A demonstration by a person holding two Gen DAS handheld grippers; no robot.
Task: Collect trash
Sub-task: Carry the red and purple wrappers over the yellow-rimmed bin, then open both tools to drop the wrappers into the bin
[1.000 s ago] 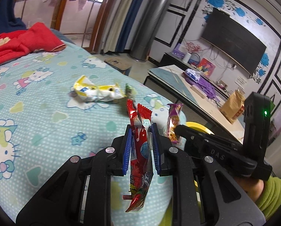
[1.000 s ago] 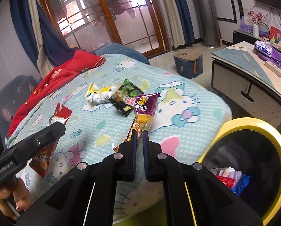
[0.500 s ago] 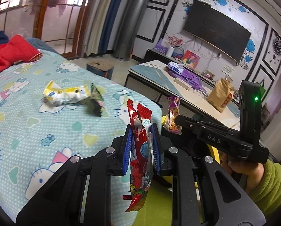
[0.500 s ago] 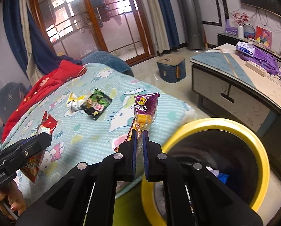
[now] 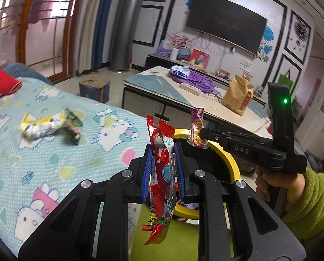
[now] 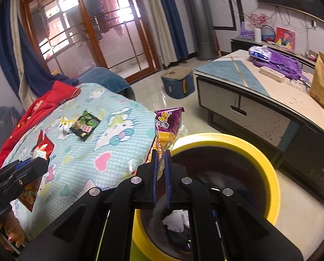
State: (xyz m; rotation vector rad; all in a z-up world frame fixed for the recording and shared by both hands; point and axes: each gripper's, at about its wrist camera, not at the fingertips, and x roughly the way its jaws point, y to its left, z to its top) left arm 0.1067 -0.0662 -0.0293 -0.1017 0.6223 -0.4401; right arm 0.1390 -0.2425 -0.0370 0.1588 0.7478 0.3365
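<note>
Your left gripper (image 5: 163, 169) pinches a red wrapper (image 5: 162, 174), your right gripper (image 6: 161, 171) a purple wrapper (image 6: 167, 128), both near the bin (image 6: 268, 165); two wrappers (image 6: 82, 125) are left on the bed (image 6: 109, 152).

Red wrapper (image 5: 160, 174), white and blue print, small white label near top. Purple wrapper (image 6: 168, 128), yellow-orange lower half, yellow dog motif. Bin (image 6: 268, 165): yellow rim, dark inside. Bedsheet (image 5: 59, 152): pale turquoise, fine white dots, cartoon cat faces, pink, green and yellow hearts. On it 1 yellow-and-white wrapper (image 5: 42, 126) and 1 black packet (image 6: 85, 125) with green print. Red blanket (image 6: 42, 104). Gripper pads (image 5: 146, 174) blue, bodies black. Sleeve (image 5: 311, 198) lime green. Curtains (image 6: 172, 17) dark blue and cream.
</note>
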